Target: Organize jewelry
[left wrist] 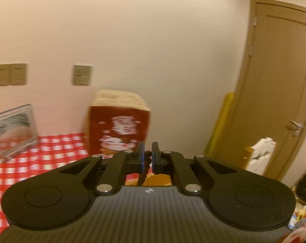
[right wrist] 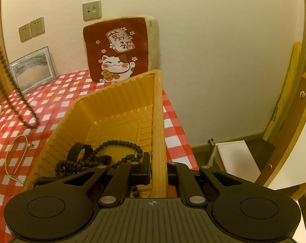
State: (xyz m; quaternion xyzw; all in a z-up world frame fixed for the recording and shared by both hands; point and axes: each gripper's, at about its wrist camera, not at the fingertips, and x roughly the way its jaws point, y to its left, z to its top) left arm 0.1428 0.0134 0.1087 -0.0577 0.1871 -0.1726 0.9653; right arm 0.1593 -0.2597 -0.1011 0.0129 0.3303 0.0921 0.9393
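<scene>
**While Pinching Beads and a Tray**

While up over the red and white cloth [left wrist: 31,162], pinching tight with the left claw [left wrist: 147,158]. Almost shut, with only a string of dark beads [left wrist: 143,172] between the pads. Hanging down under the claw, that string. Blurry behind it: a red cat cushion [left wrist: 120,125], a picture frame [left wrist: 13,129], a brown door [left wrist: 278,81].

Over at the right claw [right wrist: 159,168], shut as well, squeezing the thin right wall of the yellow tray [right wrist: 159,111]. One pad inside the tray, one pad outside.

Lying in the near end of the tray: a dark bead necklace [right wrist: 120,145] in a heap, and just beside it a black band [right wrist: 79,150].

Far left in the right claw's view, hanging from up high down toward the cloth: a long strand of dark beads [right wrist: 11,85]. Hard to say if touching the cloth or not.

Flat on the cloth, left of the tray and apart from it: a thin pink necklace [right wrist: 15,158].

Leaning on the wall at the back: the cat cushion, with the picture frame off to its left.
</scene>
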